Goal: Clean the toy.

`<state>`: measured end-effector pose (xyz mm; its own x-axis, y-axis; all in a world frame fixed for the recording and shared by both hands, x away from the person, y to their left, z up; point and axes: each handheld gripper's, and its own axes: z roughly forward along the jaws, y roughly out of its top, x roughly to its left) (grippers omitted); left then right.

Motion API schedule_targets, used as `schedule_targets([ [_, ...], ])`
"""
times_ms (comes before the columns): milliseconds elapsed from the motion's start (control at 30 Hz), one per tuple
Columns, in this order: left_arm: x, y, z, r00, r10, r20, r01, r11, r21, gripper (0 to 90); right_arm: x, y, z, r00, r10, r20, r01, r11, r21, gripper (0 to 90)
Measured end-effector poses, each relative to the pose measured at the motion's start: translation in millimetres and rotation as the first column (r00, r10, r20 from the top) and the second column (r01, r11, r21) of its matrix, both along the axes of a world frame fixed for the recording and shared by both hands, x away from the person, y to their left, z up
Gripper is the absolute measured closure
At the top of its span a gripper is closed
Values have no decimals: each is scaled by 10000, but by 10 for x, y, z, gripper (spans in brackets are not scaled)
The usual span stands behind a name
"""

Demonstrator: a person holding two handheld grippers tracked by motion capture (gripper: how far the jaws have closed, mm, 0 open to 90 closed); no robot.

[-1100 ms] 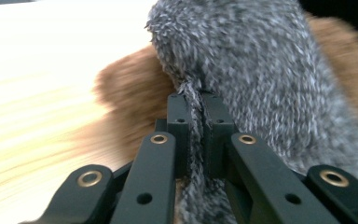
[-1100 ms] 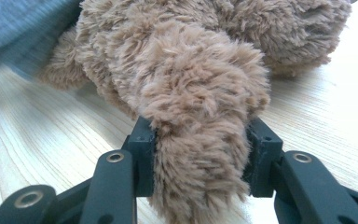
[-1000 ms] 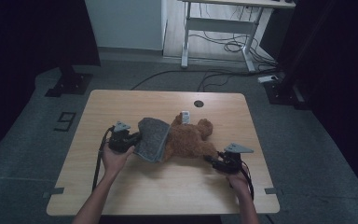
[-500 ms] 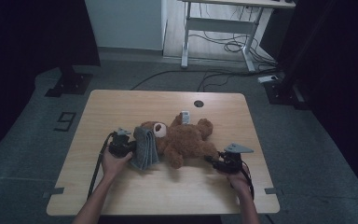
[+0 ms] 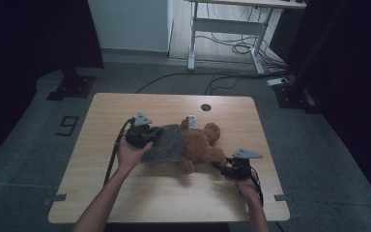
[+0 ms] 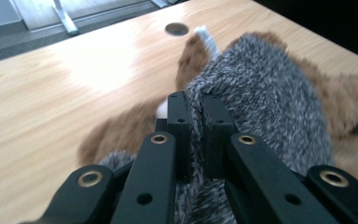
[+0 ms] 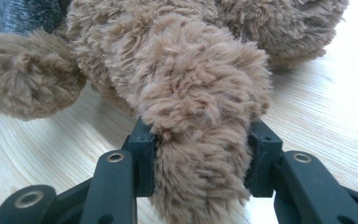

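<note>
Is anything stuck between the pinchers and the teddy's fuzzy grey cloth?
No. The left gripper already pinches the grey cloth directly, and the right gripper clamps the teddy bear by a limb.

I see the teddy bear (image 7: 186, 93) as long, shaggy brown plush, and the grey cloth (image 6: 265, 102) over it as a short, nubby fleece flecked light and dark. My left gripper (image 6: 196, 116) and right gripper (image 7: 200, 154) have matt black plastic jaws with small brass-coloured metal eyelets. The table (image 5: 140, 104) is pale wood-grain with a smooth, slightly glossy sheen
</note>
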<state>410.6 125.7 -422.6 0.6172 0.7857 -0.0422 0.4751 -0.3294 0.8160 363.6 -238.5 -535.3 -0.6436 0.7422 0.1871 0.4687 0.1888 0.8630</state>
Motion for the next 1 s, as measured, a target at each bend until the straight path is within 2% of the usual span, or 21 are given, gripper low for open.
schedule_targets([
  [67, 101, -88, 26, 10000, 34, -65, -35, 9999, -105, 833, 1, -7, -2, 10000, 4, 0, -4, 10000, 12, 561],
  [167, 242, -152, 38, 9998, 133, -135, -132, 9999, 58, 831, -2, -25, 0, 10000, 74, -61, -74, 10000, 33, 561],
  [300, 349, -143, -62, 9982, 356, -473, -345, 9991, 245, 830, -7, -48, 4, 9998, 178, -57, -177, 9998, 80, 560],
  [433, 336, -45, -191, 9958, 419, -809, -433, 9989, -164, 833, -3, -44, -2, 9997, 260, -22, -260, 9997, -24, 558],
  [533, 278, 18, -251, 9954, 350, -892, -388, 9984, -414, 835, -7, -32, -9, 9997, 240, -100, -242, 9996, -139, 545],
  [633, 184, 62, -309, 9963, 281, -806, -324, 9981, -530, 840, -10, -20, -10, 9998, 186, -107, -189, 9994, -280, 506],
  [700, 140, 82, -331, 9963, 216, -828, -269, 9977, -630, 844, -17, -16, 18, 9997, 131, -195, -133, 9999, -80, 428],
  [767, 101, 100, -356, 9965, 160, -816, -221, 9969, -750, 846, -32, -35, 79, 9999, -1, -110, 6, 9990, 449, 359],
  [800, 88, 107, -367, 9965, 134, -822, -200, 9967, -792, 846, -49, -51, 133, 10000, -41, -10, 42, 9963, 863, 332],
  [867, 53, 130, -392, 9962, 79, -871, -164, 9952, -966, 846, -70, -67, 230, 9998, -82, 178, 60, 9928, 1194, 293],
  [967, -17, 167, -424, 9956, -23, -934, -92, 9925, -1220, 846, -63, -40, 329, 9994, -261, 229, 223, 9881, 1524, 263],
  [1000, -35, 172, -429, 9956, -39, -934, -79, 9921, -1254, 846, -47, -4, 355, 9993, -284, 231, 246, 9884, 1500, 251],
])
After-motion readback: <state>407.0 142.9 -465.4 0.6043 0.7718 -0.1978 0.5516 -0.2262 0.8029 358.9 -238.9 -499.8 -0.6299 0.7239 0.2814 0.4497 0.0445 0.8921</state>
